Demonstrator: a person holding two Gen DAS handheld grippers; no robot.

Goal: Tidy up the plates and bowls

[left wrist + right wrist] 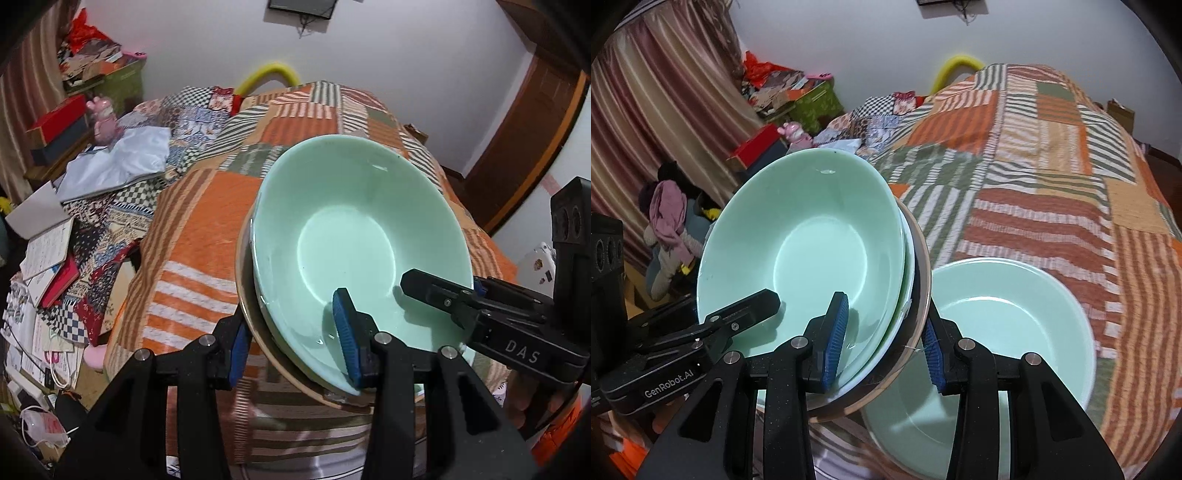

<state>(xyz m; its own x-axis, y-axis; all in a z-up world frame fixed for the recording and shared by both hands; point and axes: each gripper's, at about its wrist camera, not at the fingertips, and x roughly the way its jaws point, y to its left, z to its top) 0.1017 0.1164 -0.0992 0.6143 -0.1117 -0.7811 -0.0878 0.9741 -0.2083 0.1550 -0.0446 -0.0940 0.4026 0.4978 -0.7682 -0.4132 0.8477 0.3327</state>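
both grippers are clenched on one tilted stack of dishes held above the patchwork quilt: the left gripper pinches its near left rim and the right gripper its near right rim, each with one blue pad inside the top green bowl and one outside the tan dish beneath (a white rim shows between them). a second green bowl sits on the quilt, just right of the stack.

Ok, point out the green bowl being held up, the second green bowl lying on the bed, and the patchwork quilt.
held bowl point(820, 251): right wrist view, inner bottom.
second bowl point(1008, 325): right wrist view, inner bottom.
quilt point(1052, 177): right wrist view, striped patch.
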